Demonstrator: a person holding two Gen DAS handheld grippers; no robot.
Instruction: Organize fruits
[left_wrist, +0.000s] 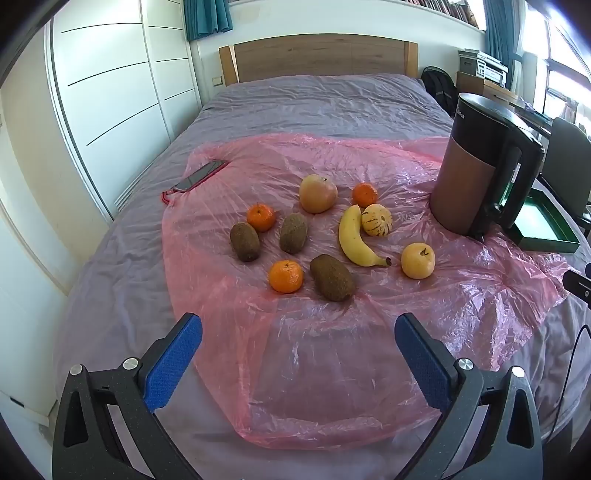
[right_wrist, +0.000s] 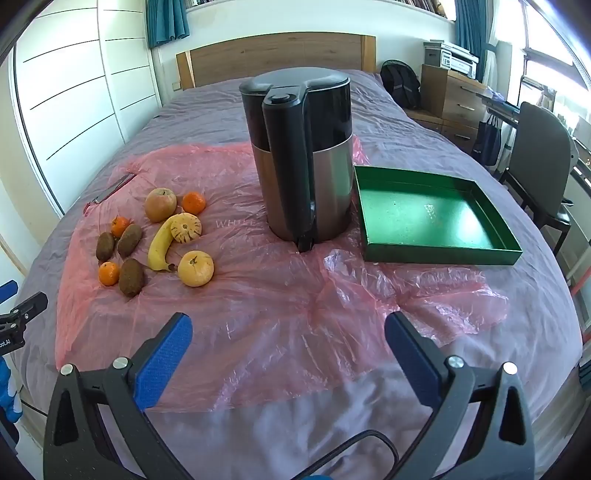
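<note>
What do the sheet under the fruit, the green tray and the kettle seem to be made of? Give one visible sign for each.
Sheet: thin pink plastic film, see-through, crinkled and glossy.
Tray: probably coated card or painted metal; thin straight walls, slight sheen; the look leaves it open.
Kettle: lower body looks like brushed metal with soft reflections; lid and handle look like matt black plastic.

A black-and-steel kettle (right_wrist: 301, 158) stands upright on pink plastic sheeting (right_wrist: 258, 302) over the bed (left_wrist: 314, 99); a phone (left_wrist: 201, 175) lies at the sheeting's far-left edge. A chair (right_wrist: 543, 162) stands beside the bed.
</note>
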